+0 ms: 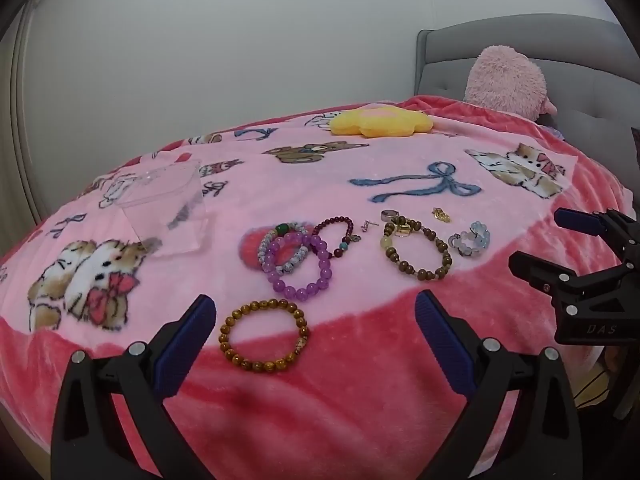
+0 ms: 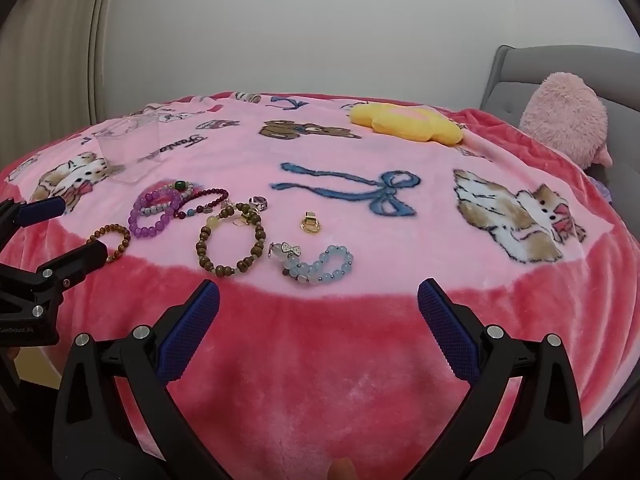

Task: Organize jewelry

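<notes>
A yellow flower pillow lies far behind the bracelets. The clear box looks empty. Both the left gripper and the right gripper are wide open, holding nothing.

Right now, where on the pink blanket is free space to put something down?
Free: the blanket between the blue bow print and the yellow flower cushion, and the darker pink strip nearest both grippers. Crowded: between the clear plastic box and the pale blue bead bracelet.
</notes>
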Available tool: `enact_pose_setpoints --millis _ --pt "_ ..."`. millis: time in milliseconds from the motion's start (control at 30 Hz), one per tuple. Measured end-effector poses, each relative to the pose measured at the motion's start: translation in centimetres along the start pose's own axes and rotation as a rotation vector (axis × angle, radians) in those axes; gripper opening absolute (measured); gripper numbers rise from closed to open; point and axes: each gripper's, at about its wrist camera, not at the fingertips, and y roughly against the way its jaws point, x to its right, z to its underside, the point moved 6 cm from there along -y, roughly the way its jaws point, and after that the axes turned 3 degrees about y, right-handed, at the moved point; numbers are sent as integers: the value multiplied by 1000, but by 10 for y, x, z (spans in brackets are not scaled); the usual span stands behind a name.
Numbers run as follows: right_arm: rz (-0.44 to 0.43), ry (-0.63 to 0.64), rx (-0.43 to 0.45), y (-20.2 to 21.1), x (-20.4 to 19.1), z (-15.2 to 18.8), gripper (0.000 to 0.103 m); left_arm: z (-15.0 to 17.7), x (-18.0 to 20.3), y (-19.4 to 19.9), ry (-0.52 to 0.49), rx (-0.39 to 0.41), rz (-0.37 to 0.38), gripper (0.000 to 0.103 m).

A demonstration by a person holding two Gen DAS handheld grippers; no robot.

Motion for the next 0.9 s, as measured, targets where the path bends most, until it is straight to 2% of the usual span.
enact_pose_setpoints --millis 567,900 --pt "-8 -2 -3 0 -1 1 95 -1 0 0 17 -8 15 98" --pt "-6 -9 0 0 1 -1 95 -4 -2 5 27 14 6 98"
